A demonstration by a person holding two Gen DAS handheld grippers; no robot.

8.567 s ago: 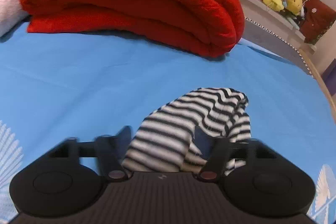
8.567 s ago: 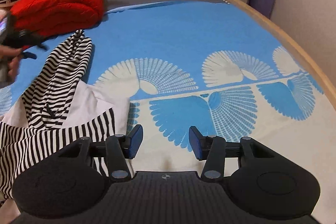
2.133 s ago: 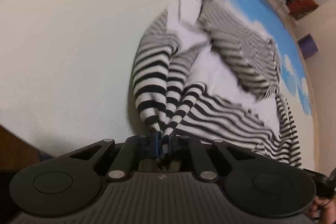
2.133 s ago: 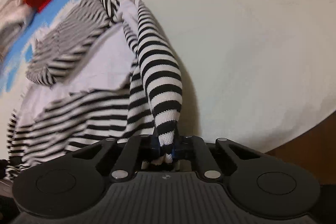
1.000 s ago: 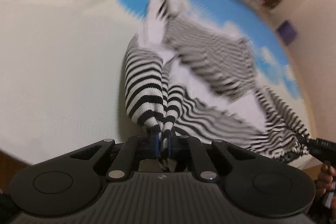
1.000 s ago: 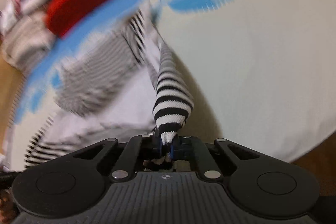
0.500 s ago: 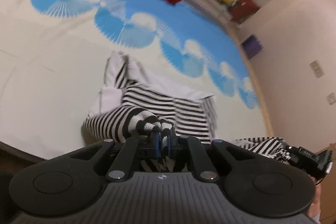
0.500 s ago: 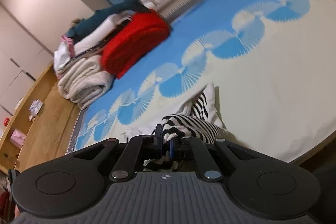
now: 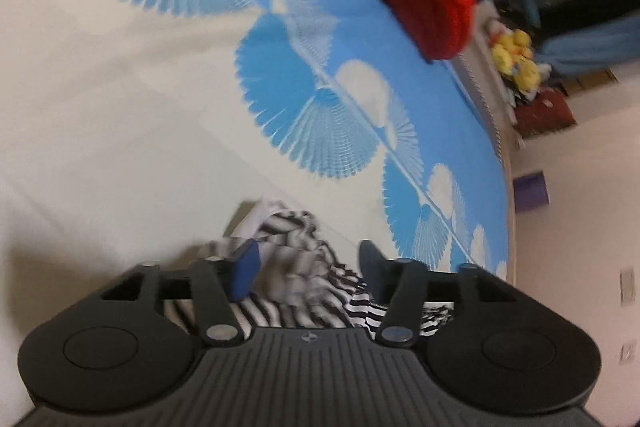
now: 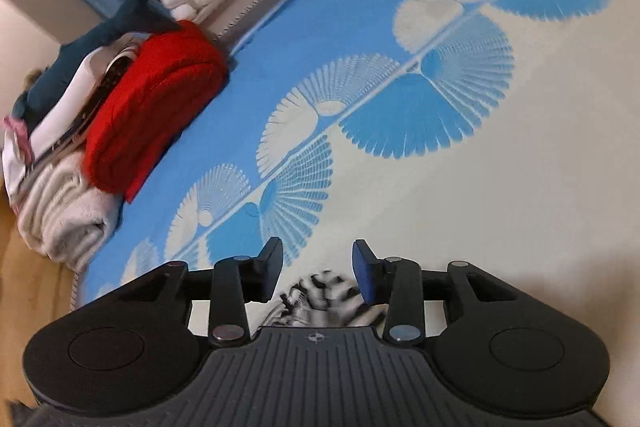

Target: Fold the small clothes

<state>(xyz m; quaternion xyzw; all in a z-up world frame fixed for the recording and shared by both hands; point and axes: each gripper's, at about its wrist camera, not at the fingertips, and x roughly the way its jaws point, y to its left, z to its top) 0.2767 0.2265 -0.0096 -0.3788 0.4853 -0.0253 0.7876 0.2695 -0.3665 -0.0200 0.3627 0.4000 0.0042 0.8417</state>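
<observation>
The black-and-white striped garment (image 9: 296,267) lies bunched on the cream part of the bed sheet (image 9: 100,115), right under my left gripper (image 9: 306,263). The left gripper is open, its jaws wide apart above the cloth, holding nothing. In the right wrist view a blurred bit of the same striped garment (image 10: 320,295) shows below my right gripper (image 10: 318,265), which is open and empty too. Most of the garment is hidden behind the gripper bodies.
A folded red blanket (image 10: 152,107) lies at the far side of the bed beside a pile of white towels (image 10: 64,215) and other folded items. Yellow plush toys (image 9: 516,63) sit on a ledge beyond. The blue fan-patterned sheet (image 10: 400,99) spreads ahead.
Both grippers have opened and let go of the striped garment, which has dropped in a heap on the sheet. Both cameras have tilted and moved during the last second.
</observation>
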